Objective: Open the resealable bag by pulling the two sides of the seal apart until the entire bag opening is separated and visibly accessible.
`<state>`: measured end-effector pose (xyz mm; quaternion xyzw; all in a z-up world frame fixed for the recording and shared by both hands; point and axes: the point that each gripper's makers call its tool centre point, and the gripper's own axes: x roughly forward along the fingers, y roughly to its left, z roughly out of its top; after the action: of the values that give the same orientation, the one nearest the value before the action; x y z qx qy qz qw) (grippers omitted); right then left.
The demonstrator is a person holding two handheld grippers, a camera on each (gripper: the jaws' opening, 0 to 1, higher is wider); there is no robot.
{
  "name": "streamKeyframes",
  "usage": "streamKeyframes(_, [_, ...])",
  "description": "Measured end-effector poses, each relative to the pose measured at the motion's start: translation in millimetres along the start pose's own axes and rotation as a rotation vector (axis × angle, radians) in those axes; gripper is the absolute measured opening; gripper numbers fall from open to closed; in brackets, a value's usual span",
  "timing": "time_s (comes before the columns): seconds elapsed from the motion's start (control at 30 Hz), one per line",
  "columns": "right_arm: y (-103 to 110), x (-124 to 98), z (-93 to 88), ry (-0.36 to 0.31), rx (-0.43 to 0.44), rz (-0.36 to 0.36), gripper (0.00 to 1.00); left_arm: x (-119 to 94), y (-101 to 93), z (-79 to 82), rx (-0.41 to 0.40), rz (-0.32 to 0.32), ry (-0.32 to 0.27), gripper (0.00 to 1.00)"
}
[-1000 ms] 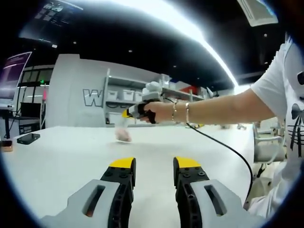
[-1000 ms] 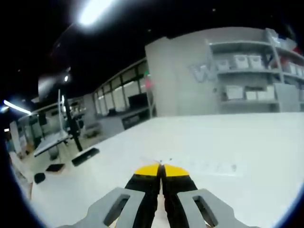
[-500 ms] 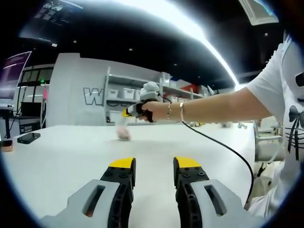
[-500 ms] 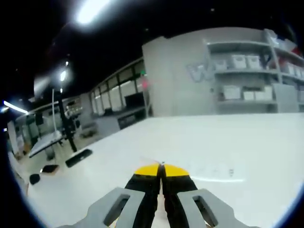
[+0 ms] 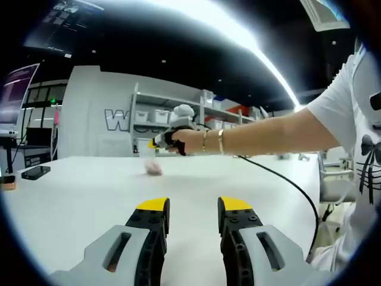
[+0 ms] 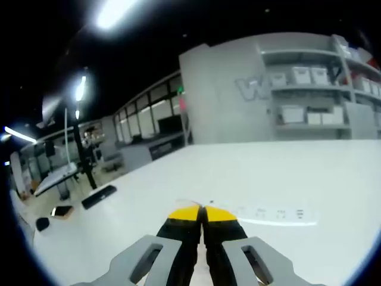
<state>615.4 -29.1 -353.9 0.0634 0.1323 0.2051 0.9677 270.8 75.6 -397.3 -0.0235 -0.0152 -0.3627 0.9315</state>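
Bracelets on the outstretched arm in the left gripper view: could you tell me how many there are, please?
2. Both sit side by side on the wrist: one bracelet nearer the hand, the other bracelet just behind it.

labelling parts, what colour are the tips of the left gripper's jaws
Yellow tips on black jaws, on the left gripper; clearest in the left gripper view.

Phone [image 5: 35,173] on white table [image 5: 77,202]

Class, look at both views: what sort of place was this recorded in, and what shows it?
Probably an indoor lab or workshop: a wide white table, storage shelves with bins along a grey wall, and long ceiling lights.
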Motion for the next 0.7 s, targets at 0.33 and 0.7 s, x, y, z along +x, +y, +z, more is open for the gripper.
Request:
streamKeyframes(0.33, [7,3,-38.8,0.060,0.027,0.025,0.00,0,-1.2,1.3,-0.004,-0.002,-0.005,0.32])
streamKeyframes(0.7, [38,-11,-62.3,0.087,-0.013,0.098,0.00,1,-1.7,0.6,-0.002,-0.003,-0.002,0.33])
